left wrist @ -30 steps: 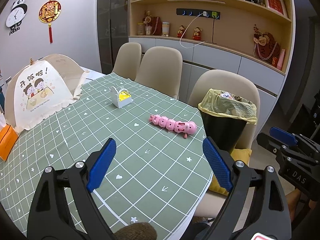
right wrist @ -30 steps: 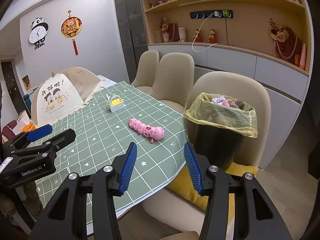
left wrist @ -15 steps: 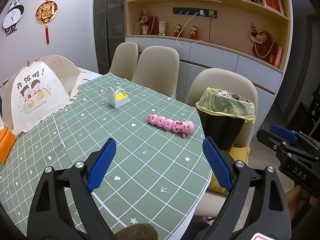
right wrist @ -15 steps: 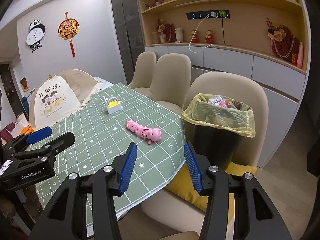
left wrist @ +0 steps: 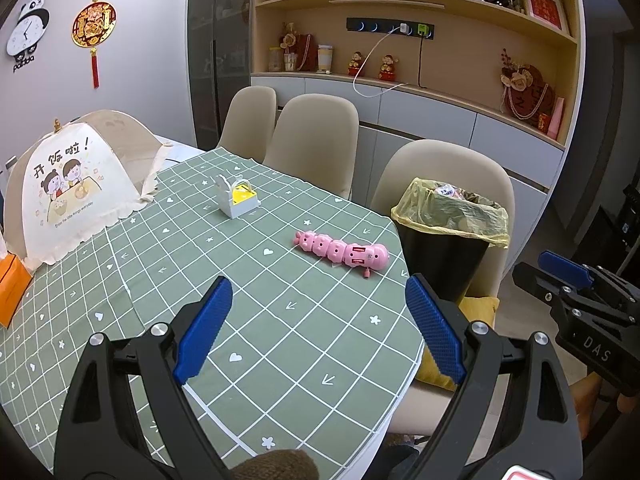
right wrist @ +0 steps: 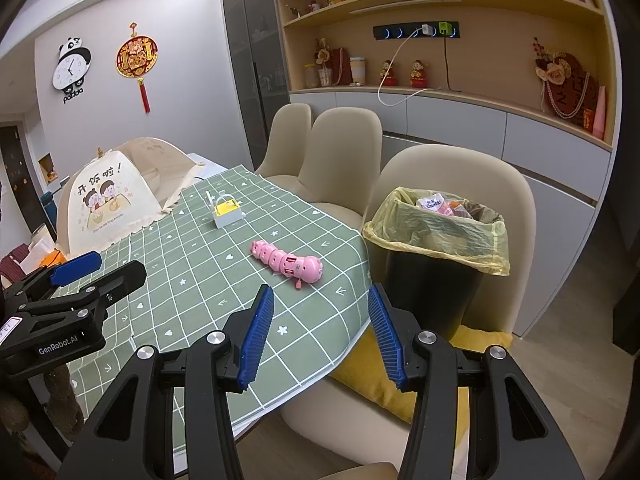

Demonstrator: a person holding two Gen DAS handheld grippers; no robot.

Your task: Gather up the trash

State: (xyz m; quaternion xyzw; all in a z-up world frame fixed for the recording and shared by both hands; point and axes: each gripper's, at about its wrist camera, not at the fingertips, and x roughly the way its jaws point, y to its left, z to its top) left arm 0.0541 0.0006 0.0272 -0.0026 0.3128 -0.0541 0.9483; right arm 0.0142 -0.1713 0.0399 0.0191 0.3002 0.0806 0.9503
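Observation:
A black trash bin (left wrist: 444, 264) with a yellow liner stands on a beige chair at the table's right edge, with wrappers inside; it also shows in the right wrist view (right wrist: 432, 276). A pink caterpillar toy (left wrist: 342, 252) (right wrist: 286, 262) lies on the green checked tablecloth near that edge. My left gripper (left wrist: 318, 330) is open and empty above the near part of the cloth. My right gripper (right wrist: 320, 334) is open and empty over the table's corner, short of the toy and the bin. Each gripper shows in the other's view, the right one (left wrist: 576, 300) and the left one (right wrist: 72, 280).
A small white and yellow box (left wrist: 237, 201) (right wrist: 226, 212) sits farther back on the cloth. A mesh food cover (left wrist: 76, 184) stands at the far left, an orange box (left wrist: 12, 292) beside it. Beige chairs (left wrist: 316, 140) line the far side. A yellow cushion (right wrist: 380, 376) lies on the near chair.
Both views have shifted slightly, with the table scene drifting a little. Both grippers stay open and empty. Nothing on the table has moved.

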